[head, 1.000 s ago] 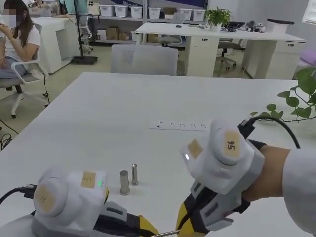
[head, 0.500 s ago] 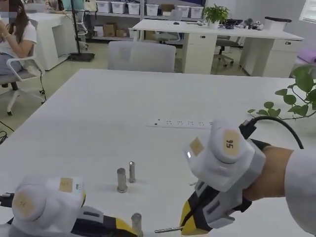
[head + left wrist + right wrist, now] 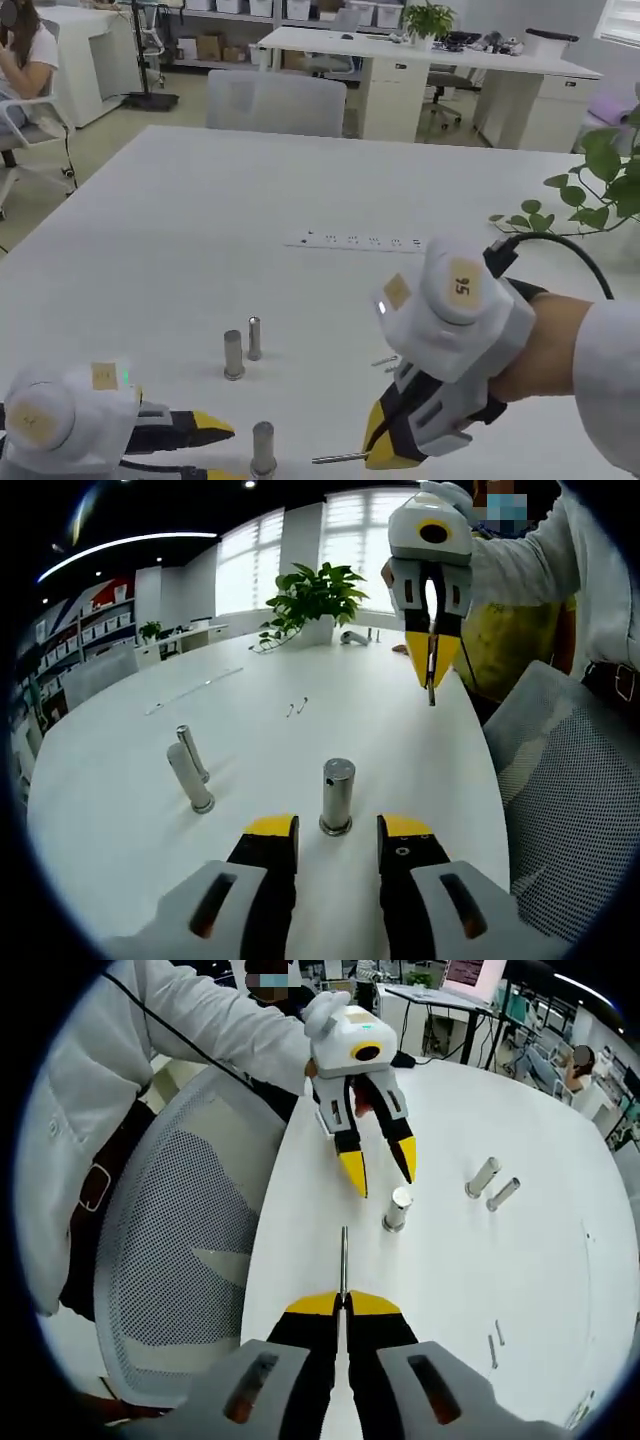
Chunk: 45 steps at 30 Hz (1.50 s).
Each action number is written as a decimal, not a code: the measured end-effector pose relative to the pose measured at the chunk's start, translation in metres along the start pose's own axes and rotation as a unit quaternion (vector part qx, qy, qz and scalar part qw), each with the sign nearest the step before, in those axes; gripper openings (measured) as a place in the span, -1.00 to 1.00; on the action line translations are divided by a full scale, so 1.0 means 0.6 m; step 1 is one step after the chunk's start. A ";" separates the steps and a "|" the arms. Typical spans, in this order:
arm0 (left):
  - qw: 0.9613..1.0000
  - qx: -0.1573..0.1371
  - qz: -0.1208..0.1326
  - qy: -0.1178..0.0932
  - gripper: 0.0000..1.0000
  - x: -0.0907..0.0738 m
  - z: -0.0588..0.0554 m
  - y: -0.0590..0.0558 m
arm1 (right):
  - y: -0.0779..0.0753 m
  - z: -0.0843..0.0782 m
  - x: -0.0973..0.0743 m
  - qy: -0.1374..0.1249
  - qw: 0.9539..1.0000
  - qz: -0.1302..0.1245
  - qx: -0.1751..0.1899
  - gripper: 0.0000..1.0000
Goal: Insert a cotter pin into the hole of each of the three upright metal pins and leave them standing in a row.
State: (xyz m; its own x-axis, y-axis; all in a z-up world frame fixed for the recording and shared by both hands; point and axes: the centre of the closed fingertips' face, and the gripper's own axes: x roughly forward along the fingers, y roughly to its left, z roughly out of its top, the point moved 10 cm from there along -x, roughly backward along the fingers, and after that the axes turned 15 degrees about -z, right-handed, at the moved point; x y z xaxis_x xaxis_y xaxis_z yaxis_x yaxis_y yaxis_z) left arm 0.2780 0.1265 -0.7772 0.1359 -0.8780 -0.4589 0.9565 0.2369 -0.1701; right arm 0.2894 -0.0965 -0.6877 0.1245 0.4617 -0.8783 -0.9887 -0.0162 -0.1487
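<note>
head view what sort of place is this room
Probably an open office or lab workspace: white desks in rows, a grey office chair at the near table, and a potted plant on a far desk.

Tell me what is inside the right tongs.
A thin cotter pin is clamped between the shut jaws of the right tongs, with its free end sticking straight out ahead. The jaws cover the rest, so how much of it lies between them cannot be seen.

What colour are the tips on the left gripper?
Yellow, on the left gripper, with black behind; best in the left gripper view.
</note>
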 end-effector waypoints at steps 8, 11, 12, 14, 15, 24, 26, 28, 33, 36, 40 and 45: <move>0.999 0.027 -0.030 -0.008 -0.45 0.018 0.005 0.015 | -0.004 0.000 0.004 0.007 1.000 0.000 0.011 -0.94; 0.998 0.043 -0.042 -0.005 -0.55 0.028 0.004 0.017 | -0.008 0.000 0.004 0.010 1.000 0.001 0.014 -0.94; 0.998 0.045 -0.045 -0.005 -0.55 0.030 0.004 0.017 | -0.008 0.000 0.005 0.011 1.000 0.001 0.015 -0.94; 0.998 0.049 -0.049 -0.002 -0.55 0.034 0.002 0.018 | -0.010 0.000 0.006 0.014 1.000 0.001 0.018 -0.94; 0.997 0.050 -0.052 -0.003 -0.56 0.035 0.002 0.018 | -0.011 0.000 0.008 0.015 1.000 0.001 0.019 -0.94; 0.997 0.056 -0.047 -0.003 -0.69 0.043 0.002 0.016 | -0.020 0.011 0.028 0.031 0.999 -0.016 0.040 -0.94; 0.998 0.054 -0.045 -0.008 -0.69 0.043 0.001 0.016 | -0.023 0.013 0.032 0.034 0.998 -0.021 0.046 -0.94; 0.998 0.055 -0.041 -0.008 -0.69 0.043 0.000 0.016 | -0.026 0.014 0.034 0.036 0.998 -0.025 0.052 -0.94; 0.998 0.057 -0.038 -0.012 -0.72 0.045 0.001 0.015 | -0.033 0.015 0.043 0.045 0.996 -0.038 0.064 -0.94; 0.998 0.057 -0.038 -0.010 -0.77 0.046 0.001 0.012 | -0.036 0.017 0.049 0.048 0.995 -0.046 0.075 -0.94; 0.998 0.048 -0.034 -0.013 -0.77 0.046 0.000 0.012 | -0.038 0.018 0.057 0.050 0.994 -0.050 0.081 -0.94; 0.999 0.039 -0.031 -0.019 -0.78 0.046 -0.001 0.012 | -0.035 0.019 0.067 0.048 0.995 -0.046 0.080 -0.94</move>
State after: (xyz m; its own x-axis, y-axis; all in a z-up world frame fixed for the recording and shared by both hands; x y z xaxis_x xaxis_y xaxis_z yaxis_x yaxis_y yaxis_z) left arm 0.2885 0.1042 -0.7918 0.0834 -0.9053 -0.4165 0.9803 0.1496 -0.1289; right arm 0.3143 -0.0673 -0.7147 0.2155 0.3682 -0.9044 -0.9723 0.1672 -0.1636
